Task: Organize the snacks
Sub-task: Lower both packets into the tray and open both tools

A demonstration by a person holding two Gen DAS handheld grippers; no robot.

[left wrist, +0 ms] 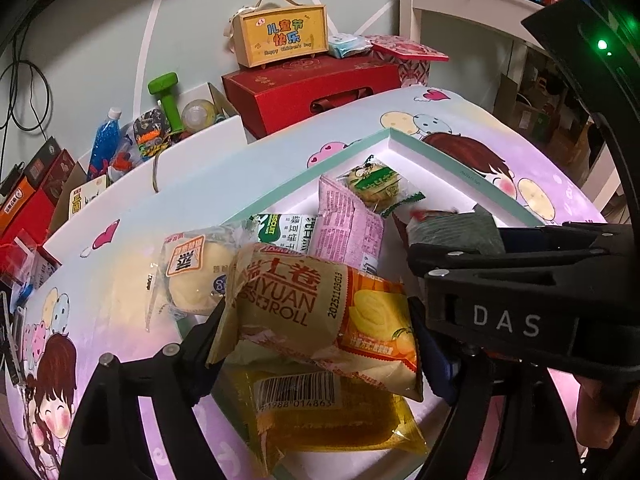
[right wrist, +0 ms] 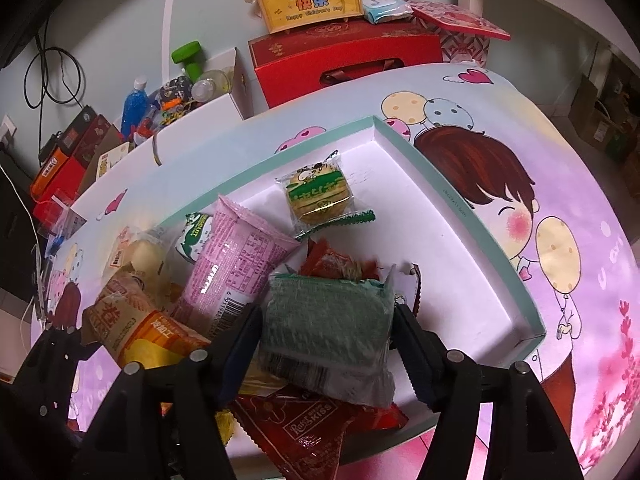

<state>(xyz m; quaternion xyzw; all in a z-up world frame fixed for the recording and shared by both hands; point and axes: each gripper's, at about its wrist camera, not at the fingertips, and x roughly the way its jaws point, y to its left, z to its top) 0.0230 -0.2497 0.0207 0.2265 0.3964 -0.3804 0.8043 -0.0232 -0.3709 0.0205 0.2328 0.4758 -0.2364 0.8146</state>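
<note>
A white tray with a teal rim (left wrist: pixel 360 148) (right wrist: pixel 480 220) lies on a cartoon-printed table and holds several snacks. My left gripper (left wrist: pixel 316 332) is open around a tan Swiss-roll packet (left wrist: pixel 320 308), which rests on a yellow barcoded packet (left wrist: pixel 320 412). My right gripper (right wrist: pixel 326 328) is open around a green-wrapped packet (right wrist: pixel 328 332), which lies on a red Kiss packet (right wrist: pixel 304 428); a thin gap shows at its right finger (right wrist: pixel 408 332). A pink packet (right wrist: pixel 236 256) and a round biscuit (right wrist: pixel 320 196) lie further in. The tray's right half is bare.
Behind the table stand a red gift box (left wrist: pixel 316 88) with a yellow handled box (left wrist: pixel 284 36) on it, and a cardboard box holding a green dumbbell (left wrist: pixel 166 100) and a blue bottle (left wrist: pixel 104 140). A white shelf (left wrist: pixel 460 4) stands at the far right.
</note>
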